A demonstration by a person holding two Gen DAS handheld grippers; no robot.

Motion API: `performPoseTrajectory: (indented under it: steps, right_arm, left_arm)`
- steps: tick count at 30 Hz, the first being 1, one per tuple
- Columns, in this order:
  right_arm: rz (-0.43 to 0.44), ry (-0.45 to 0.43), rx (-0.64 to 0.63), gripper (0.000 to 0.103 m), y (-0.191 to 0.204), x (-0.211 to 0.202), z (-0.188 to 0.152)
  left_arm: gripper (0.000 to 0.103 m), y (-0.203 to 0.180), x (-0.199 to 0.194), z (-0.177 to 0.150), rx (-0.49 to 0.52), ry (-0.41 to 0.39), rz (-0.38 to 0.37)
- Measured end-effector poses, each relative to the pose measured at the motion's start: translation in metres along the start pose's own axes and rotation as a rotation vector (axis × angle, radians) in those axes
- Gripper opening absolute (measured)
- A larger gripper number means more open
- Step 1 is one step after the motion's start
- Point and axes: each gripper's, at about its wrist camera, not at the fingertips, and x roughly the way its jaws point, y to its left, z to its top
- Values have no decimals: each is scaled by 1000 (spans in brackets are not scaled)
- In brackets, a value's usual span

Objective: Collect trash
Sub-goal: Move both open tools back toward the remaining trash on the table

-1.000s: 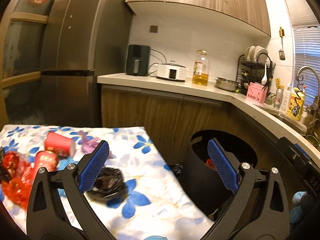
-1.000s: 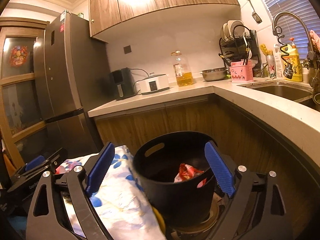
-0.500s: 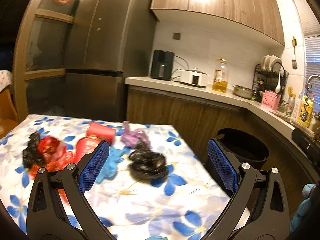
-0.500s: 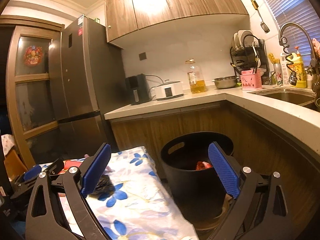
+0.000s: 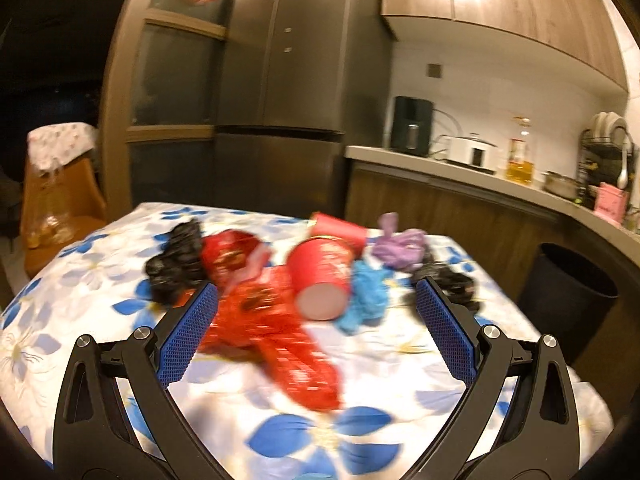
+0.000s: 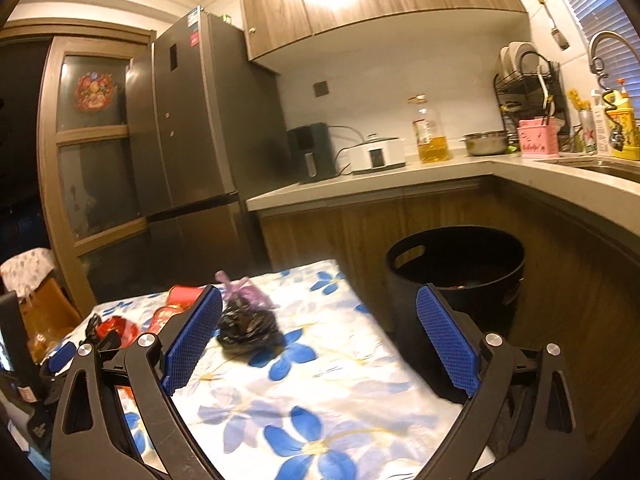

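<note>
Left wrist view blurs the red cup (image 5: pixel 320 276); both grippers' jaws gape empty.

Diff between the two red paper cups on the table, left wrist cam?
The near red cup shows its closed base to the camera; the far red cup lies crosswise with its side to view. The near one rests against the red foil wrapper and blue wad; the far one lies behind it, beside the purple bag. Both are red, toppled on the floral tablecloth, ungrasped.
</note>
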Motion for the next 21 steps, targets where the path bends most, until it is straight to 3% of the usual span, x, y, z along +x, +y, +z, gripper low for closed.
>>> performPoseTrajectory:
  steps: [2, 6, 13, 18, 21]
  right_arm:
    - [16, 8, -7, 94, 9, 5, -4]
    - [39, 33, -16, 94, 23, 16, -10]
    - [72, 67, -36, 94, 43, 36, -17]
    - [84, 87, -50, 94, 53, 46, -21]
    - [88, 104, -57, 94, 57, 52, -26]
  left_arm:
    - [97, 8, 7, -5, 4, -1, 28]
    - [95, 21, 28, -4, -59, 80, 28]
    - [62, 26, 52, -13, -72, 201, 46]
    - [41, 30, 60, -18, -94, 235, 43]
    - [23, 31, 62, -20, -100, 252, 23]
